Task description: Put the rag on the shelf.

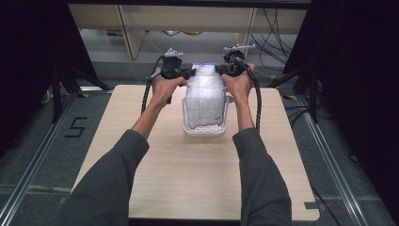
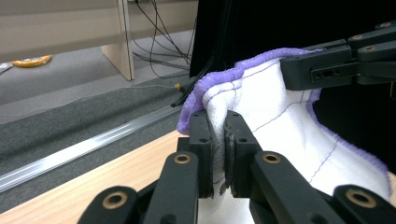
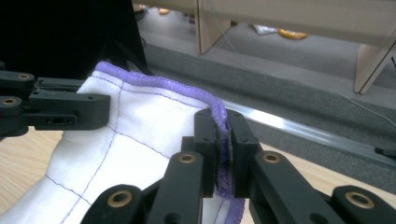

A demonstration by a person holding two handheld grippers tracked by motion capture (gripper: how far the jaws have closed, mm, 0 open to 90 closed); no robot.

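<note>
We've got the left gripper point(image 1: 187, 74) and right gripper point(image 1: 220, 69) each clamped on a top corner of the purple-edged white cloth point(image 1: 203, 96), stretching it flat above the clear plastic basket point(image 1: 205, 130), apparently so it drops in neatly.

I am looking down on the wooden table point(image 1: 197, 188). The left gripper point(image 1: 187, 74) and the right gripper point(image 1: 221, 70) are each pinching a top corner of the white cloth point(image 1: 203, 96), holding it stretched between them. The cloth is hanging down, and its lower end is sitting in a clear basket point(image 1: 205, 130) near the table's middle. Both sleeved forearms are reaching in from the bottom edge. Cables are trailing from both grippers.
</note>
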